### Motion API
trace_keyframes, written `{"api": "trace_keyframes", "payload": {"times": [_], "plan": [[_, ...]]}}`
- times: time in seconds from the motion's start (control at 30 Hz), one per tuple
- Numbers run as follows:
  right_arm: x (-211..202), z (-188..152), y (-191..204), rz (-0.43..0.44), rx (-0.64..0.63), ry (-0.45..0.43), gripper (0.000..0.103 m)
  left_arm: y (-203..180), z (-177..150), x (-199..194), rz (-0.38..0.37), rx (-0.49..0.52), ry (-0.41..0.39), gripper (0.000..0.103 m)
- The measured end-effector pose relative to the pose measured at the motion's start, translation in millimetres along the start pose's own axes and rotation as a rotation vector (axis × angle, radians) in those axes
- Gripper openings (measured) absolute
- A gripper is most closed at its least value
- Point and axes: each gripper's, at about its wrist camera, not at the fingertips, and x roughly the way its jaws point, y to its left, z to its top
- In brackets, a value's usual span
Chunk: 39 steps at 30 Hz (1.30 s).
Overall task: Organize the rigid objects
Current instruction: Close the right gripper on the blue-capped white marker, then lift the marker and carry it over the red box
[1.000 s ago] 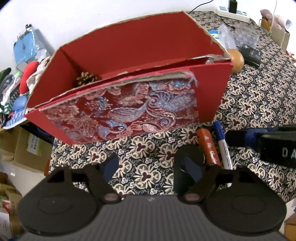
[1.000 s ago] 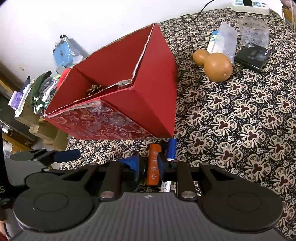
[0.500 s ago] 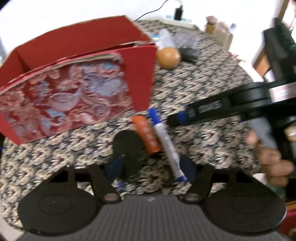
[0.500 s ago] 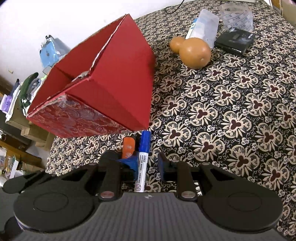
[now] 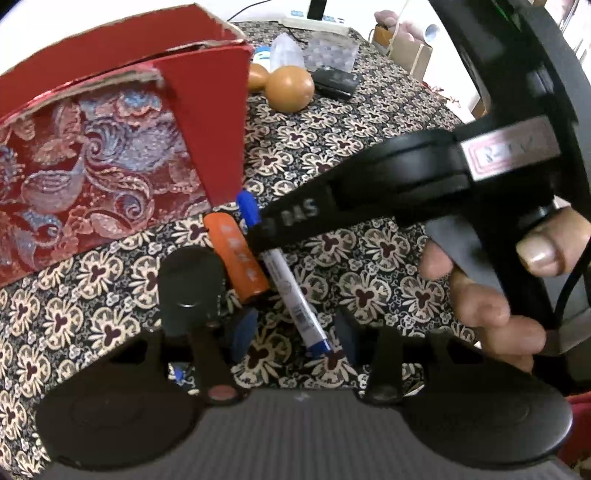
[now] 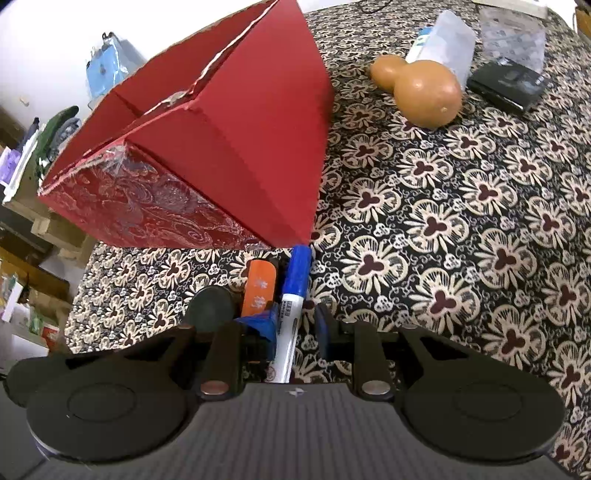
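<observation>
A blue-capped white marker (image 5: 291,295) lies on the patterned tablecloth (image 5: 369,155) beside an orange tube (image 5: 236,254) and a black round lid (image 5: 190,280), just in front of the red box (image 5: 110,147). My left gripper (image 5: 295,334) straddles the marker's tail end. Its jaws are closing, and the pads stand apart from the marker. My right gripper (image 6: 295,325) is low over the marker (image 6: 291,317) near its cap, open, one finger on each side. The orange tube (image 6: 260,288) lies just left of it. A hand (image 5: 491,295) holds the right gripper.
A tan gourd (image 6: 424,92), a black device (image 6: 506,83) and clear plastic bags (image 6: 443,40) lie at the far side of the table. A power strip (image 5: 314,22) sits at the back edge. Cluttered shelves (image 6: 33,155) stand beyond the table's left edge.
My left gripper swung right from the black lid to the marker's tail, sank, and narrowed its jaws. My right gripper sank and shifted from over the orange tube to over the marker.
</observation>
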Motion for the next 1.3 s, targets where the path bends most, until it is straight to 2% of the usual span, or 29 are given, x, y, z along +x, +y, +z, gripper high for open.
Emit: {"api": "trace_keyframes", "payload": {"times": [0.2, 0.27, 0.33, 0.53, 0.77, 0.8, 0.9, 1.13, 1.3], "plan": [[5.1, 4.1, 5.2, -0.014, -0.014, -0.004, 0.003, -5.7, 4.9, 9.1, -0.006, 0.023, 0.005, 0.041], [5.9, 4.7, 3.6, -0.014, -0.013, 0.000, 0.000, -10.3, 10.3, 18.3, -0.010, 0.032, 0.007, 0.040], [4.8, 4.3, 0.5, -0.015, -0.022, 0.000, 0.000, -14.1, 13.7, 25.8, -0.004, 0.044, 0.018, 0.034], [-5.5, 5.8, -18.5, -0.032, 0.027, -0.020, 0.000, -26.2, 23.8, 37.8, -0.011, 0.076, 0.008, 0.031], [-19.6, 1.7, -44.9, 0.006, 0.140, -0.057, 0.000, -39.4, 42.6, 58.1, -0.023, 0.097, -0.009, 0.033], [-22.8, 0.4, -46.7, 0.009, 0.144, -0.070, 0.000, -40.4, 45.7, 61.3, -0.031, 0.098, -0.009, 0.031], [-32.4, -2.9, -50.7, 0.029, 0.156, -0.106, 0.000, -45.0, 52.8, 66.9, -0.029, 0.108, -0.016, 0.016], [-62.9, 1.4, -58.6, 0.047, 0.188, -0.185, 0.000, -45.5, 64.0, 40.8, -0.048, 0.115, -0.088, 0.016], [-84.8, 15.9, -48.3, 0.070, 0.196, -0.259, 0.000, -41.5, 83.3, 8.9, -0.060, 0.133, -0.174, 0.015]]}}
